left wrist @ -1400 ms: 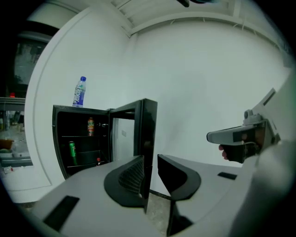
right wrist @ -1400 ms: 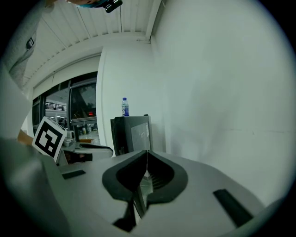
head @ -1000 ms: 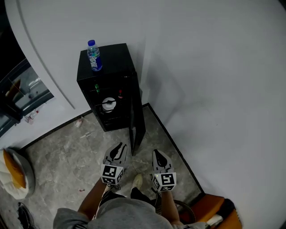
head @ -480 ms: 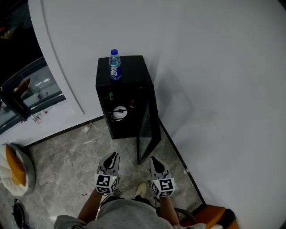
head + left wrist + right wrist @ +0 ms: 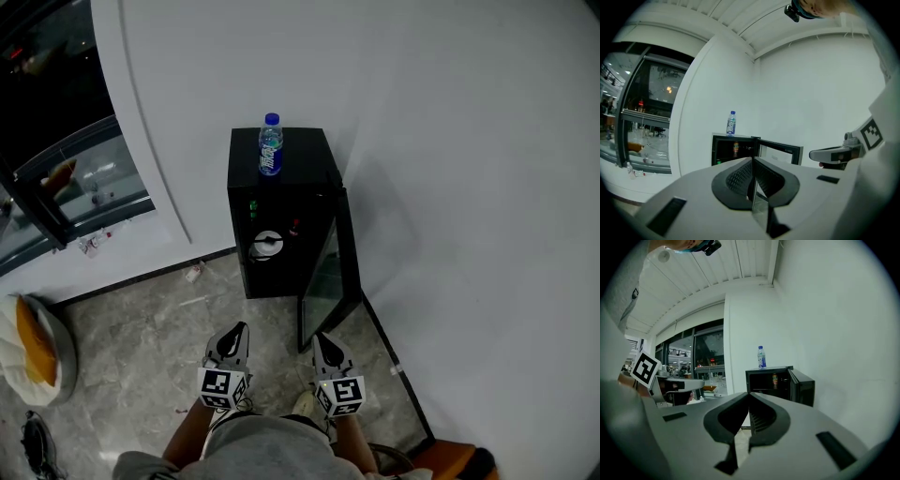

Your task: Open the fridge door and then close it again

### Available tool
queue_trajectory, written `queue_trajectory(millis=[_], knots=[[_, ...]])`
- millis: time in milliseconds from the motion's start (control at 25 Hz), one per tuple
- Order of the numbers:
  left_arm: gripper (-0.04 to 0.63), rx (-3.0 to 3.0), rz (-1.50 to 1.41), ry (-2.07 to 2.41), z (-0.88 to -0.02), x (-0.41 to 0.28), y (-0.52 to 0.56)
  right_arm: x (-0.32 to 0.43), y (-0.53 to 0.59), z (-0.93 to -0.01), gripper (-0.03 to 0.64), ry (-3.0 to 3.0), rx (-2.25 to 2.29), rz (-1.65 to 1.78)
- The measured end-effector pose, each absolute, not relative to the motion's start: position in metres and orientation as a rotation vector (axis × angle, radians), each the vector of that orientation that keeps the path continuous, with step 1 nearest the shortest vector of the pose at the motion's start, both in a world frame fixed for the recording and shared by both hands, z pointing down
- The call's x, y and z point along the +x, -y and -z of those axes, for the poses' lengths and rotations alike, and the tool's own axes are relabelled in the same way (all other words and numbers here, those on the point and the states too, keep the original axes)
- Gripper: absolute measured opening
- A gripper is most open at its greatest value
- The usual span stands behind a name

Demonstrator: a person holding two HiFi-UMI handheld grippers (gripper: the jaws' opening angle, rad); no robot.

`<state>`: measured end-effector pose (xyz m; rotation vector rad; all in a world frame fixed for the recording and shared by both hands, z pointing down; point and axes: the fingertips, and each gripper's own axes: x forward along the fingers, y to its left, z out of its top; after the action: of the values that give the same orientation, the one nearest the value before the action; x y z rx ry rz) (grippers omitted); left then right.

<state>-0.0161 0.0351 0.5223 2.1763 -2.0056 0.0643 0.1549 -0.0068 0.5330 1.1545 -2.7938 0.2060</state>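
Here, fridge (image 5: 305, 159): small black cabinet at the centre of the head view, against the white wall (image 5: 450, 141).
Fridge door (image 5: 330, 272): open, swung out to the right.
Bottle (image 5: 270, 145): upright on the fridge top.
Left gripper (image 5: 236, 336): lower centre, well short of the fridge; jaws closing, tips met, nothing between.
Right gripper (image 5: 320, 343): just beside it; jaws pressed together, empty.
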Motion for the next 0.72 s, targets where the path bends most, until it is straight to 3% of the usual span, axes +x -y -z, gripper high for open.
queue_trajectory(millis=[720], knots=[[0.006,2.193,-0.014,1.968,-0.517,-0.027,-0.021,0.148,0.014,-0.536,0.025,2.775,1.196,-0.225]])
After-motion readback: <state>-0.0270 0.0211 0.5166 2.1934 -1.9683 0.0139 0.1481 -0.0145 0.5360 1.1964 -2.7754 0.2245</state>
